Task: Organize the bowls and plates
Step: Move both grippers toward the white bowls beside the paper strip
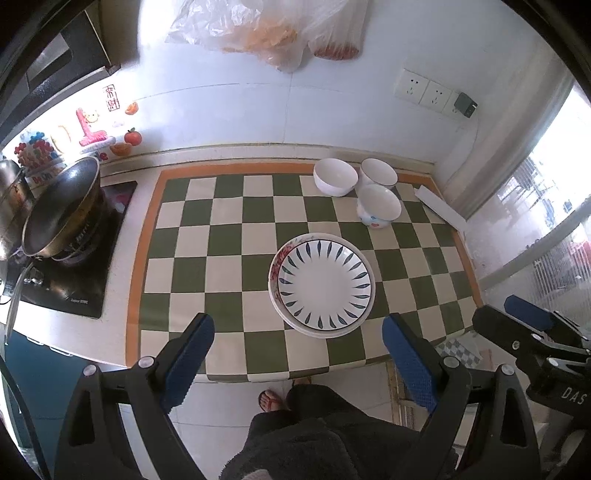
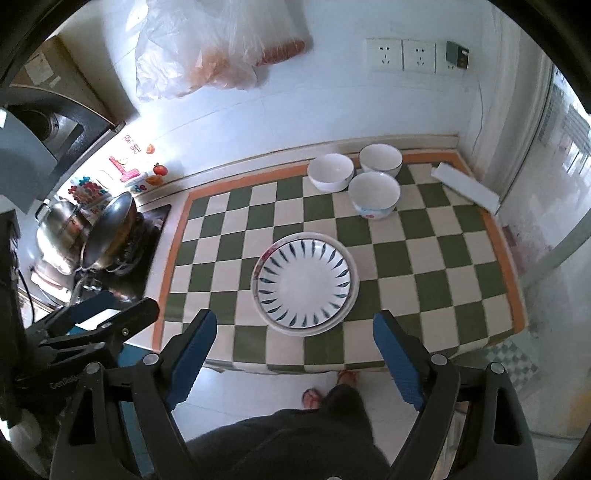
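A blue-leaf plate [image 1: 324, 283] lies stacked on a floral-rimmed plate [image 1: 276, 263] on the checkered mat [image 1: 221, 229]; the stack also shows in the right wrist view [image 2: 304, 282]. Three white bowls [image 1: 335, 176] [image 1: 379, 172] [image 1: 379, 206] stand upright, close together, at the mat's far right; they show in the right wrist view too [image 2: 331, 172] [image 2: 380, 159] [image 2: 374, 195]. My left gripper [image 1: 298, 332] is open and empty, held above the mat's near edge. My right gripper [image 2: 294, 328] is open and empty, beside it, also back from the stack.
A wok [image 1: 62, 210] and a steel pot [image 1: 9, 195] sit on the black cooktop [image 1: 74, 288] to the left. A white box [image 1: 441, 207] lies at the mat's right edge. A plastic bag [image 1: 258, 29] hangs on the wall. A person's legs [image 1: 295, 424] stand below the counter.
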`<state>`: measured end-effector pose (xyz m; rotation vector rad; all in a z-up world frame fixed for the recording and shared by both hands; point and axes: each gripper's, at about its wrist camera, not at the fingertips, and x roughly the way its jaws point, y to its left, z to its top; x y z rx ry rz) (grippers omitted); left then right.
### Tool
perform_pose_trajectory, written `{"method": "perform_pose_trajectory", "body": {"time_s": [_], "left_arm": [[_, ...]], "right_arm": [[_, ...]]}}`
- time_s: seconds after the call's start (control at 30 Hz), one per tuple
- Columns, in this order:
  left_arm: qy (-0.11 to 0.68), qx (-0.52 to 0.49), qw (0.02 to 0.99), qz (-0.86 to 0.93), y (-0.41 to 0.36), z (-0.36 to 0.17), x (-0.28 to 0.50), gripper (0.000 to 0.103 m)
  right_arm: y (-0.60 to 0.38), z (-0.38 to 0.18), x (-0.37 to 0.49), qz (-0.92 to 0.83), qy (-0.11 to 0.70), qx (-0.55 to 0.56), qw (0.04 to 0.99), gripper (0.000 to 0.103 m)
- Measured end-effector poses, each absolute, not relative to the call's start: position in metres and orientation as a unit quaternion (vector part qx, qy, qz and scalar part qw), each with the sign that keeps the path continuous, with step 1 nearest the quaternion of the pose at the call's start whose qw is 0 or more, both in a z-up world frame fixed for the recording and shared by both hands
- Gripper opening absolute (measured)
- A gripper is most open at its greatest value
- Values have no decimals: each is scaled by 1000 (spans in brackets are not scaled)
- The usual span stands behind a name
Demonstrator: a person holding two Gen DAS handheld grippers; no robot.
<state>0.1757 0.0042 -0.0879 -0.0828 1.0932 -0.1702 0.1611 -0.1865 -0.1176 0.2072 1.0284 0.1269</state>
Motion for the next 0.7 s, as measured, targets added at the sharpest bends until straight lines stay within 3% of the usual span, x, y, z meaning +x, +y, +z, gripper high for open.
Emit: {"method": "perform_pose_trajectory", "body": {"time_s": [0.37, 0.7], "left_arm": [[519, -56, 850, -66, -7, -118, 234, 93], [580, -68, 810, -44, -55, -185, 352, 93]], "right_arm": [[-227, -151, 207, 40, 503, 150, 850, 91], [-306, -214, 331, 33, 534, 202, 821, 90]]}}
